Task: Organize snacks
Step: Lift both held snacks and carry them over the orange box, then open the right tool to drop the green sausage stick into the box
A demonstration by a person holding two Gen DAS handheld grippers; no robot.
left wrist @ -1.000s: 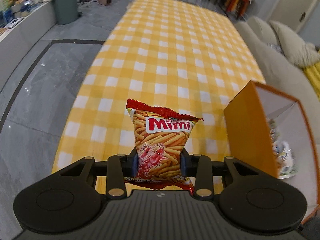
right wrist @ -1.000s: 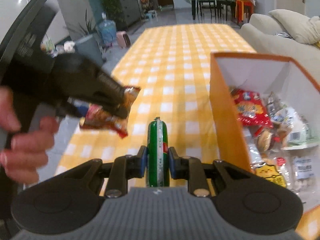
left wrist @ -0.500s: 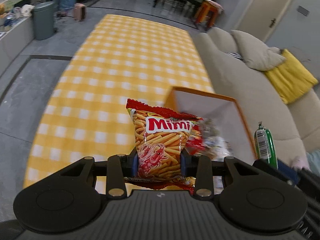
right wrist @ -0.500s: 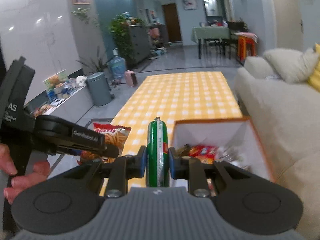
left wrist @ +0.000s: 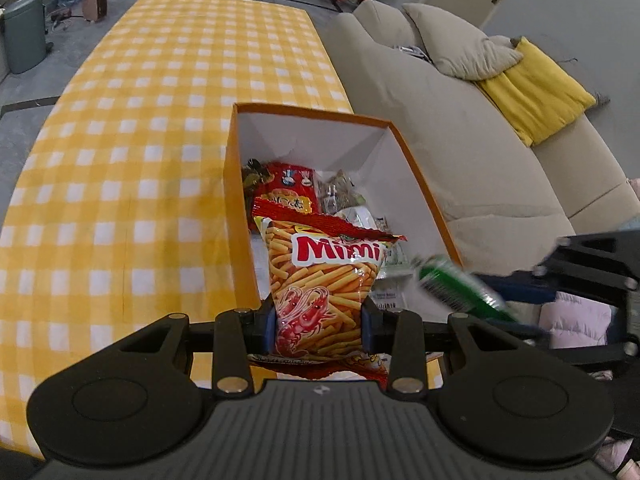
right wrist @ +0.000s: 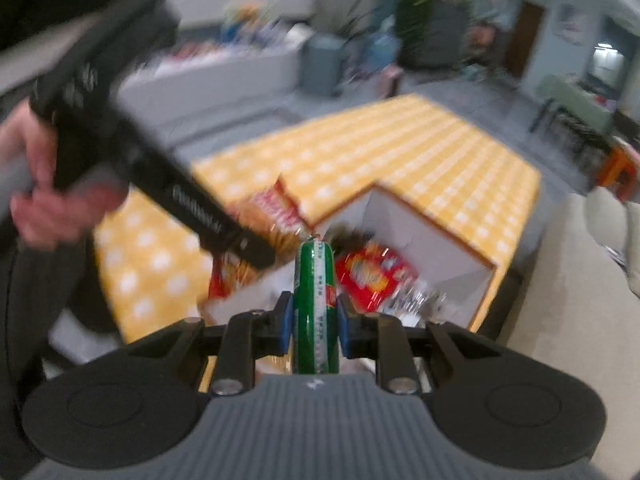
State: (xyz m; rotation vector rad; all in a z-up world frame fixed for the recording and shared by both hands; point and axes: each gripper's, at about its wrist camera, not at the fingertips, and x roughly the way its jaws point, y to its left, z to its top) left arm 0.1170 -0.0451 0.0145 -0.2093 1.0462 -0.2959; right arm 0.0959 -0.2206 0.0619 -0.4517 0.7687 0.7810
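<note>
Both grippers have travelled from above the bare tablecloth to above the box since the earlier frames. The Mimi snack bag [left wrist: 324,292] stands upright between the pads of the left gripper [left wrist: 319,322], which are clamped on its lower half; it hangs over the near end of the orange box [left wrist: 239,216], clear of the packets already inside. The green sausage stick [right wrist: 315,304] is pinched lengthwise in the right gripper [right wrist: 315,326], jaws closed on it, and points toward the same opening; the right wrist view is blurred. In the left wrist view this stick shows as a green smear at the box's near right corner.

Judgement: both items are held high and angled down so they can be dropped into the box, which is the collecting point for the snacks. Release has not occurred.

The box sits at the right edge of the yellow checked tablecloth [left wrist: 120,200], beside a beige sofa [left wrist: 460,152] carrying cushions. The cloth away from the box appears bare. A grey bin [left wrist: 22,32] stands on the floor beyond the far left corner.
</note>
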